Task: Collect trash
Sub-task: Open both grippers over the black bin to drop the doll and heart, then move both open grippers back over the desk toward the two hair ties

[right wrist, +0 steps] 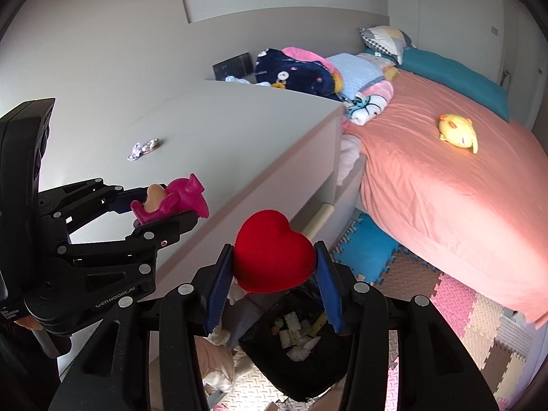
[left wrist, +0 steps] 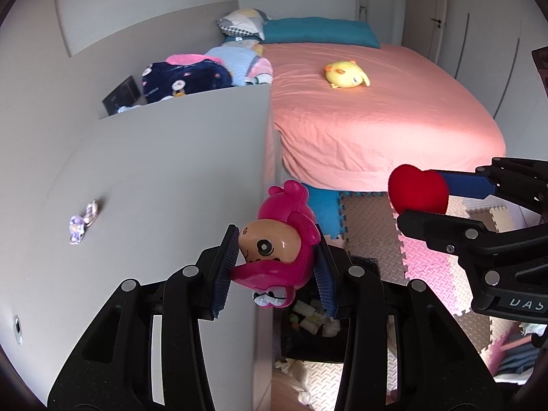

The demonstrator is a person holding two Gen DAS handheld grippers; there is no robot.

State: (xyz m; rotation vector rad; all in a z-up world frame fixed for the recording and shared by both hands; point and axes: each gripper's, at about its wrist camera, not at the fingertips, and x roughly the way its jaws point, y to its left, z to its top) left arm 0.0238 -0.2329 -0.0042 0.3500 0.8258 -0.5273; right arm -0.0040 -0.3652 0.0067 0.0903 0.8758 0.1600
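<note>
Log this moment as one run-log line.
left tongs: grip pink toy | right tongs: grip red heart | black bin: below, holds trash

A pink toy [left wrist: 279, 246] with a tan cartoon face sat tilted between the left claw's [left wrist: 274, 267] pads. A red plush heart [right wrist: 274, 257] was pinched point-down in the right claw [right wrist: 274, 274], above a black bin [right wrist: 298, 359] holding crumpled paper scraps.

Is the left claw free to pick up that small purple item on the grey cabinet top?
Probably not yet: the left claw is shut on the pink toy. The purple item lies uncovered on the cabinet top.
</note>
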